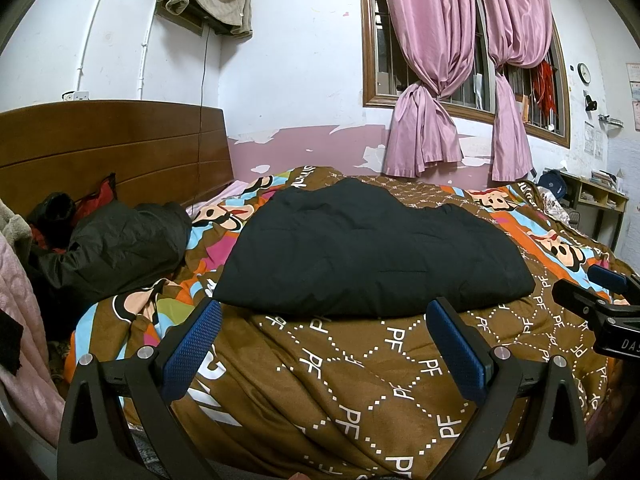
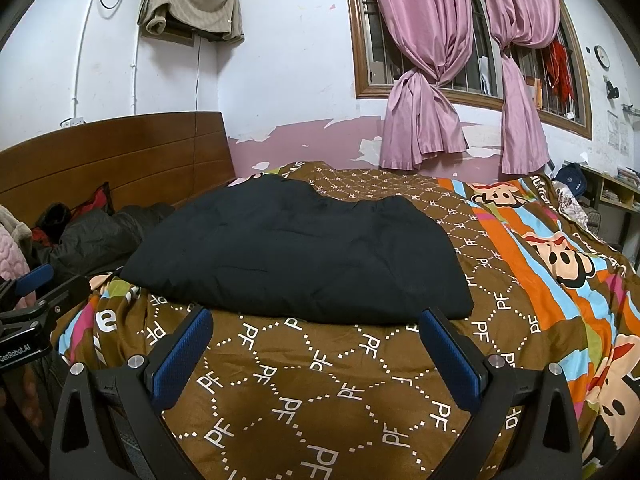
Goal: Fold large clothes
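A black padded garment (image 1: pixel 372 248) (image 2: pixel 296 256) lies folded into a flat bundle on the patterned brown quilt (image 1: pixel 360 380) (image 2: pixel 320 392). My left gripper (image 1: pixel 324 312) hovers open just in front of the garment's near edge, with nothing between its blue pads. My right gripper (image 2: pixel 316 320) is also open and empty, close to the same near edge. The right gripper's body (image 1: pixel 600 304) shows at the right edge of the left wrist view. The left gripper's body (image 2: pixel 28 304) shows at the left edge of the right wrist view.
A crumpled dark jacket (image 1: pixel 112 248) and other clothes lie heaped by the wooden headboard (image 1: pixel 112 148) on the left. Pink curtains (image 1: pixel 432 80) hang at the barred window behind the bed. A low shelf (image 1: pixel 600 196) stands at far right.
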Motion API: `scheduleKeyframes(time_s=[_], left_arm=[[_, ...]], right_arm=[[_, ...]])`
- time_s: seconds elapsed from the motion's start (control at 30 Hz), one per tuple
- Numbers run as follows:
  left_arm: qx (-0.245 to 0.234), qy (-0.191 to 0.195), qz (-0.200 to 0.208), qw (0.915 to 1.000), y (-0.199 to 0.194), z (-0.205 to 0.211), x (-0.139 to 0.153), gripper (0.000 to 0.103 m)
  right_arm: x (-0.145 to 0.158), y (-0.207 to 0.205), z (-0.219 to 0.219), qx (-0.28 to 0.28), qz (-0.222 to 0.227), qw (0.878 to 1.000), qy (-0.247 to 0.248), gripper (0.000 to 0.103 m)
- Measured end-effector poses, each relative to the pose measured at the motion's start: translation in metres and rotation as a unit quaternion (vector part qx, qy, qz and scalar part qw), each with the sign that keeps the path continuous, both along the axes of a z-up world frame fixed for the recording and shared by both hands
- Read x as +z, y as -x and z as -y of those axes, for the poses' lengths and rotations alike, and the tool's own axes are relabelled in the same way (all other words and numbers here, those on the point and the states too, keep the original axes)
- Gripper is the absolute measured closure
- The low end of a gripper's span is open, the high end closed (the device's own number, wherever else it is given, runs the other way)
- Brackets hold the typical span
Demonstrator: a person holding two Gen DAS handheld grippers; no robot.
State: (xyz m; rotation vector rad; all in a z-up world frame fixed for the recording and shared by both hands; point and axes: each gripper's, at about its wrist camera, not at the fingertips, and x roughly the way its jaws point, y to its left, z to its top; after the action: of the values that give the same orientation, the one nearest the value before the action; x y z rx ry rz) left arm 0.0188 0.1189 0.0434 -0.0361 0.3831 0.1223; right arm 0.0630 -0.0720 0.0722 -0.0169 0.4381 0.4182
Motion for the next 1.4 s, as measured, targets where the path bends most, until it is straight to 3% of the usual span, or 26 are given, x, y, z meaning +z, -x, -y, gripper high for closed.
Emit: scheduleKeyframes(time_s=[1.4], left_arm=[[-0.002,-0.002,-0.001,1.0,-0.0007,-0.0016,0.0001,0.003]], right_arm=[[0.001,-0.0002,-0.0001,0.0,-0.002,1.0,0.001,0.0]])
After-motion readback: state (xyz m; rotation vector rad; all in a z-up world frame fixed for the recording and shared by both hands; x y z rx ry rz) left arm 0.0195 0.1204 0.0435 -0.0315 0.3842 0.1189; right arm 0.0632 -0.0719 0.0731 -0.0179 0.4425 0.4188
